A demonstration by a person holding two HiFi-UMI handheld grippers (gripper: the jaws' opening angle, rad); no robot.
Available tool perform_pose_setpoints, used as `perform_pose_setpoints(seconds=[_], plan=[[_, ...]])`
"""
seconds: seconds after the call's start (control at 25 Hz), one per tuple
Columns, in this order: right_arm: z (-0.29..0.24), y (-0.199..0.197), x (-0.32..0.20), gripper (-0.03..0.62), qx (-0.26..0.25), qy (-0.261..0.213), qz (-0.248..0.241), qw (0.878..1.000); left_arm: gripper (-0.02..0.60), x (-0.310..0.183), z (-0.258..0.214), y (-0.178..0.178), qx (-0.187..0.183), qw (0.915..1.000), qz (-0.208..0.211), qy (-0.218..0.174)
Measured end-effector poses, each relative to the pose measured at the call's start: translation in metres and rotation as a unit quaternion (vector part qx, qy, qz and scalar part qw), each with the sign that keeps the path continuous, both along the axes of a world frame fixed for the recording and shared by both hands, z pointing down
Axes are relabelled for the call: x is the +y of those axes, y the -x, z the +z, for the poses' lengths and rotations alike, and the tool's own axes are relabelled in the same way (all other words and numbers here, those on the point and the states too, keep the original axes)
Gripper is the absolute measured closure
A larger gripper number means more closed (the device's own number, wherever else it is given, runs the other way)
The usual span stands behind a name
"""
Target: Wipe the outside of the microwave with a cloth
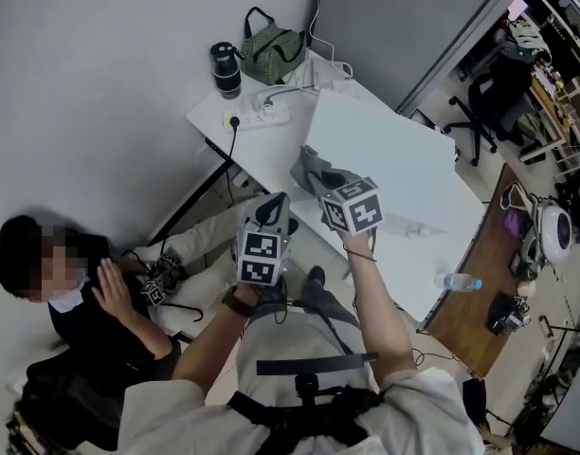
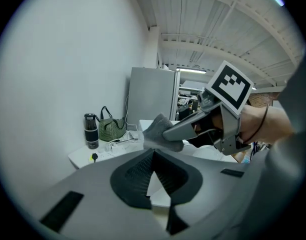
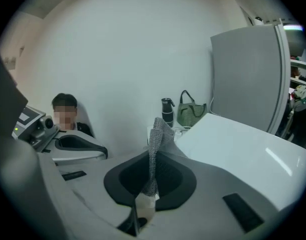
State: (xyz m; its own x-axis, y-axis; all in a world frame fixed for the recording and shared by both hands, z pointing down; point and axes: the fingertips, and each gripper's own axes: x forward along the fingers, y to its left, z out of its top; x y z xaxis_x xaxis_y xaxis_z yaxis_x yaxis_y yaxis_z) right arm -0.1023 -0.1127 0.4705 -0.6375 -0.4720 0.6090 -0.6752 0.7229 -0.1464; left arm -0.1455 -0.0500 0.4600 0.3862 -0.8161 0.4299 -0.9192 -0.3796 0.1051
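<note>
Right gripper (image 3: 152,154) pinches the grey cloth (image 3: 158,129) at frame centre in the head view, right at the left edge of the white microwave (image 1: 394,159), which fills the centre-right. Left gripper (image 2: 154,151) sits just lower-left, jaws pressed together on nothing. The danger: only a thin fold is pinched, so a hard drag across the casing could tug the cloth free.

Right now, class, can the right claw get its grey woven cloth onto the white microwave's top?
Likely yes: the right claw, shut on the grey woven cloth, hangs right by the white box-shaped microwave's edge, and nothing stands between them.
</note>
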Motion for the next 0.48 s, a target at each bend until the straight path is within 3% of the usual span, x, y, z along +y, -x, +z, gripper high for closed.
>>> perform_pose_setpoints(seconds=[0.12,0.2,0.48], plan=[[-0.001,0.015,0.006,0.591,0.008,-0.006,-0.011,1.000,0.541,0.002,0.003,0.010,0.000,1.0000,-0.001,0.003],[0.002,0.003,0.009,0.591,0.016,-0.008,0.001,1.000,0.541,0.000,0.007,0.010,0.005,1.0000,0.005,0.005],[0.006,-0.127,0.025,0.591,0.043,-0.034,0.136,0.989,0.541,-0.018,0.006,-0.049,0.032,0.9980,0.053,-0.009]])
